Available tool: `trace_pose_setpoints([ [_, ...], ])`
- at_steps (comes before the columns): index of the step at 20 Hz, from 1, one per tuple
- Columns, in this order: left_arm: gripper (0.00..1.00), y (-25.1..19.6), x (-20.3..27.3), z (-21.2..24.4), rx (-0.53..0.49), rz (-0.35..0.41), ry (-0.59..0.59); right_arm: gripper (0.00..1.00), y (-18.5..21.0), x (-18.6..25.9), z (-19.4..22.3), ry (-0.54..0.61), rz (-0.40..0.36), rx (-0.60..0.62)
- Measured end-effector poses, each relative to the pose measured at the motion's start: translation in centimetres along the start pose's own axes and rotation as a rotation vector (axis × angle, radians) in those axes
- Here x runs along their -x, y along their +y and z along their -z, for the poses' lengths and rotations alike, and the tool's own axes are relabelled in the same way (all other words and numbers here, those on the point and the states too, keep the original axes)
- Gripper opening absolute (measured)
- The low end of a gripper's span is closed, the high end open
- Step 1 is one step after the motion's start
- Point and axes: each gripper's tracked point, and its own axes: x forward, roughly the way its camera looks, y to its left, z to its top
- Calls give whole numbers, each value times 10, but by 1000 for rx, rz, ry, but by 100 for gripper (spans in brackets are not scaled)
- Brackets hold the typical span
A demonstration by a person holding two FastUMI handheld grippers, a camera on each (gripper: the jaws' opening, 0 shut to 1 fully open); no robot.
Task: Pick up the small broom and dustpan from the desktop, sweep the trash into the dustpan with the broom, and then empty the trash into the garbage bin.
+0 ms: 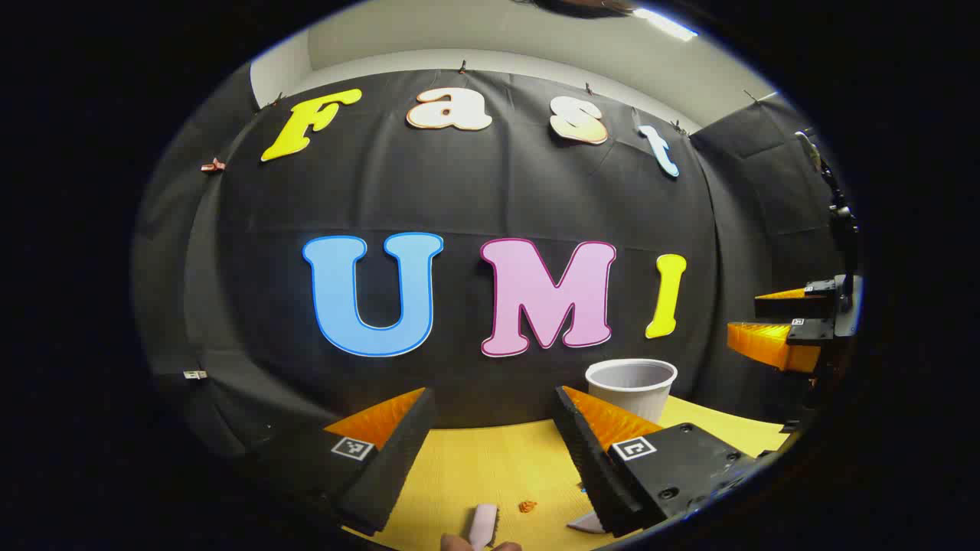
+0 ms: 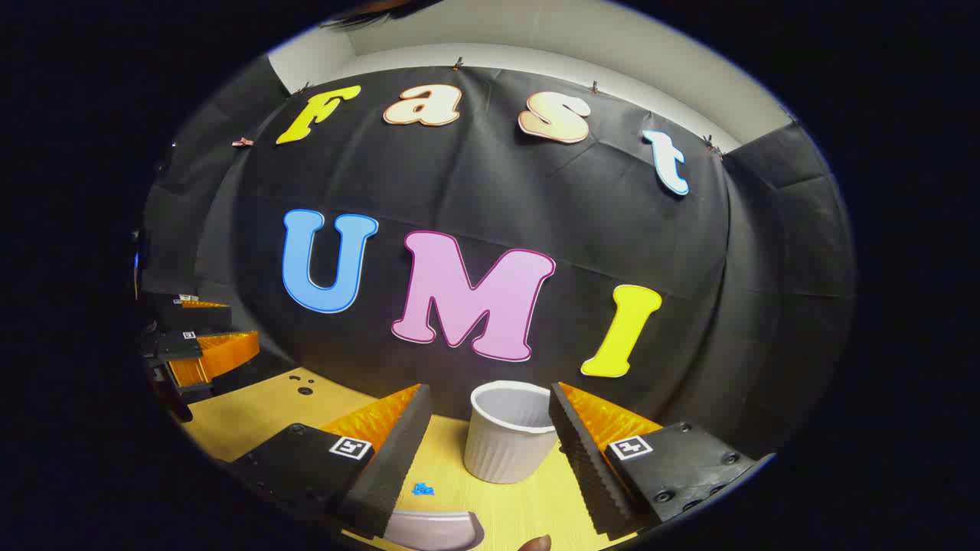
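In the left gripper view my left gripper (image 1: 494,394) is open and holds nothing, raised above the yellow desktop (image 1: 475,467). Below it lie a pale pink handle-like piece (image 1: 484,524), an orange scrap (image 1: 527,506) and another pale piece (image 1: 586,523) by the right finger. The white ribbed garbage bin (image 1: 632,386) stands behind on the right. In the right gripper view my right gripper (image 2: 490,390) is open and empty, with the bin (image 2: 509,432) just beyond its fingers. A blue scrap (image 2: 422,488) and a pale curved dustpan edge (image 2: 432,528) lie near the lower rim.
The right gripper (image 1: 766,317) hangs at the far right of the left gripper view. The left gripper (image 2: 226,329) hangs at the far left of the right gripper view. Small dark holes (image 2: 302,383) mark the desktop. A fingertip (image 2: 536,543) peeks in at the bottom.
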Motion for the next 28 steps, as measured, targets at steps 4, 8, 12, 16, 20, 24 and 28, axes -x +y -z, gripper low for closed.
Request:
trace_pose_setpoints([
  [4, 97, 0, 0, 0, 0, 5, 3, 96, -1, -2, 3, 9, 8, 8],
  [8, 97, 1, 0, 0, -2, 3, 5, 96, -2, 0, 4, 14, 8, -10],
  [12, 97, 1, 1, 0, 0, 2, 10, 96, 0, 2, 10, 28, 1, -7],
  [16, 97, 1, 1, 1, -8, 6, 11, 96, 2, 5, 12, 37, -10, -10],
  [20, 99, 1, 0, 7, -7, -2, 28, 96, 25, 22, 60, 201, -146, -61],
  [24, 97, -2, -2, 15, -10, -16, 55, 96, 35, 68, 158, 493, -248, -48],
  [28, 97, 1, -3, 24, -15, -25, 75, 94, 47, 108, 258, 776, -322, -1],
])
